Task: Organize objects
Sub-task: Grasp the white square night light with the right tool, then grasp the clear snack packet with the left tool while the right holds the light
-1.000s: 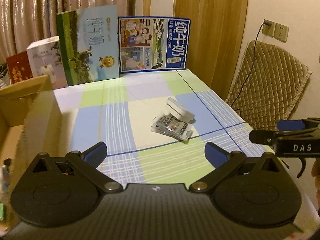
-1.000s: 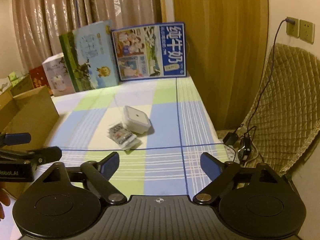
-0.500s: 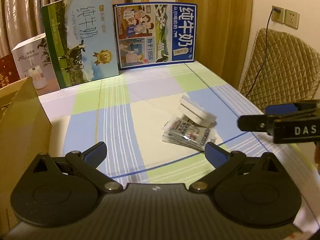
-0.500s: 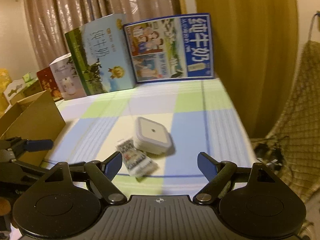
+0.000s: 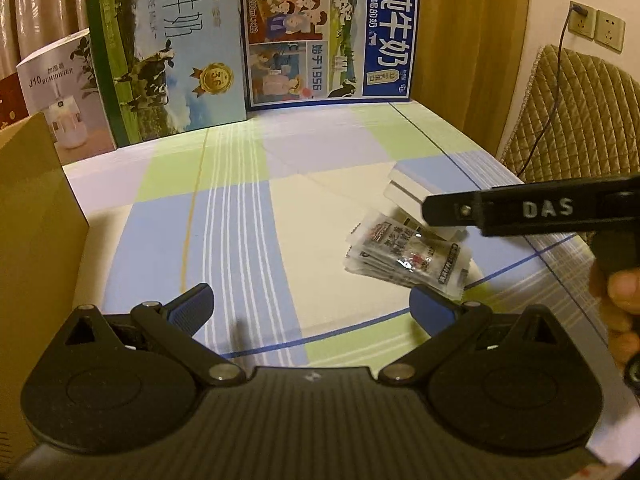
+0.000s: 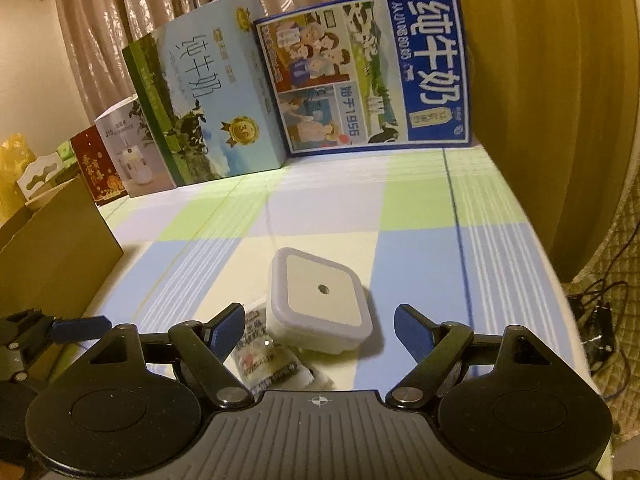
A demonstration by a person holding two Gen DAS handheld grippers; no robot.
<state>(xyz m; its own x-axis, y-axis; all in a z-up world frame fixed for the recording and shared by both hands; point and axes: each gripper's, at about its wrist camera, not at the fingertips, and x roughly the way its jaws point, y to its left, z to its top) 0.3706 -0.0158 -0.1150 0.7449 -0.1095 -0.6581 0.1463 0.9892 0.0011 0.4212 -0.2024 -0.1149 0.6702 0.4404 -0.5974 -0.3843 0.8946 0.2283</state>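
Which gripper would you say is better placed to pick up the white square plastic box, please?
The right gripper: its open jaws already frame the white square plastic box. The left gripper, also open, faces bare checked tablecloth beside it.

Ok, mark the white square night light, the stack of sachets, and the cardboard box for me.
white square night light (image 6: 320, 292), right wrist view, top face by the centre dot.
stack of sachets (image 5: 408, 256), left wrist view, printed top packet.
cardboard box (image 6: 56, 256), right wrist view, side wall.

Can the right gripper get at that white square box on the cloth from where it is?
Probably yes: the right gripper is open, the white square box sits just ahead between its fingers, and only the snack packet leans against its near-left side.
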